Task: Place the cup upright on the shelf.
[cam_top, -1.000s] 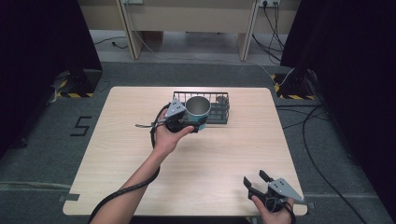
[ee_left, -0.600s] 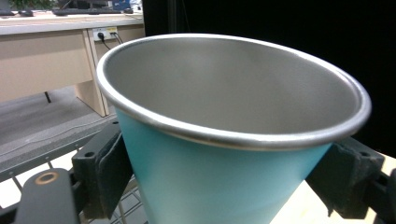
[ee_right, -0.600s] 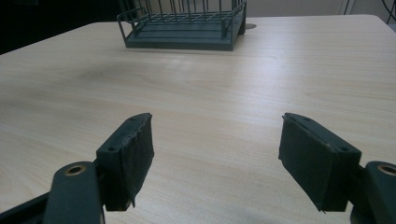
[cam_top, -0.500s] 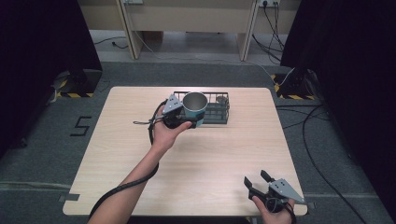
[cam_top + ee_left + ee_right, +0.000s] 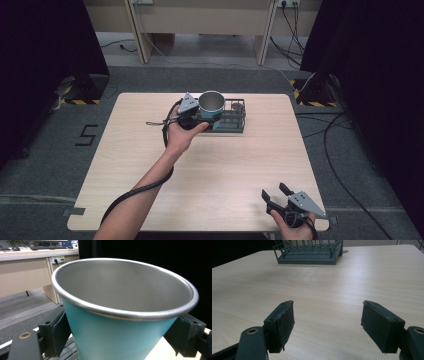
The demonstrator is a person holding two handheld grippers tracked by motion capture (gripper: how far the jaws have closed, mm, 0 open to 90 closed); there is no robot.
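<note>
A teal cup [image 5: 211,104] with a bare steel inside is held upright over the left end of a dark wire rack [image 5: 231,120] at the back of the table. My left gripper [image 5: 200,118] is shut on the cup. In the left gripper view the cup [image 5: 120,322] sits between both black pads [image 5: 58,332], its steel rim wide open toward the camera. My right gripper [image 5: 274,195] rests near the table's front right corner, open with nothing in it. Its pads [image 5: 283,322] stand wide apart over bare wood.
The wire rack [image 5: 309,252] lies far ahead in the right gripper view. The wooden table [image 5: 150,165] has bare room in the middle and left. Dark curtains and cables flank the table. A desk stands behind.
My left gripper has carried the cup a little farther back and to the right, over the rack's left end. The right gripper has stayed where it was.
</note>
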